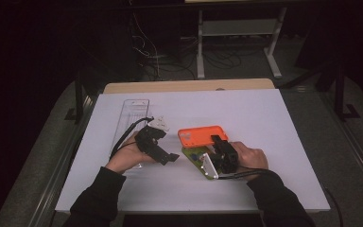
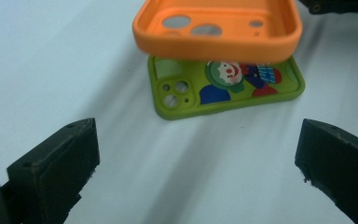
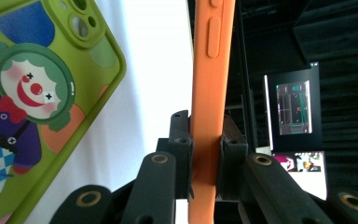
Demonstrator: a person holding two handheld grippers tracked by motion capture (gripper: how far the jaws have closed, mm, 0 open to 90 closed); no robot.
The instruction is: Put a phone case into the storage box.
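An orange phone case point(image 1: 202, 135) hangs a little above the white table, hollow side up, with my right gripper point(image 1: 219, 143) shut on its edge. In the right gripper view both black jaws pinch the orange phone case point(image 3: 209, 93) from either side. Under it a green phone case point(image 2: 223, 86) printed with a clown lies flat on the table, also seen as the green phone case point(image 3: 32, 107) and the green phone case point(image 1: 196, 158). My left gripper point(image 1: 170, 156) sits to the left of both cases, open, with nothing between its jaws.
A clear plastic tray point(image 1: 131, 118) lies at the back left of the white table sheet point(image 1: 264, 123). Beyond the table stand a white desk frame point(image 1: 238, 42) and loose cables on a dark floor.
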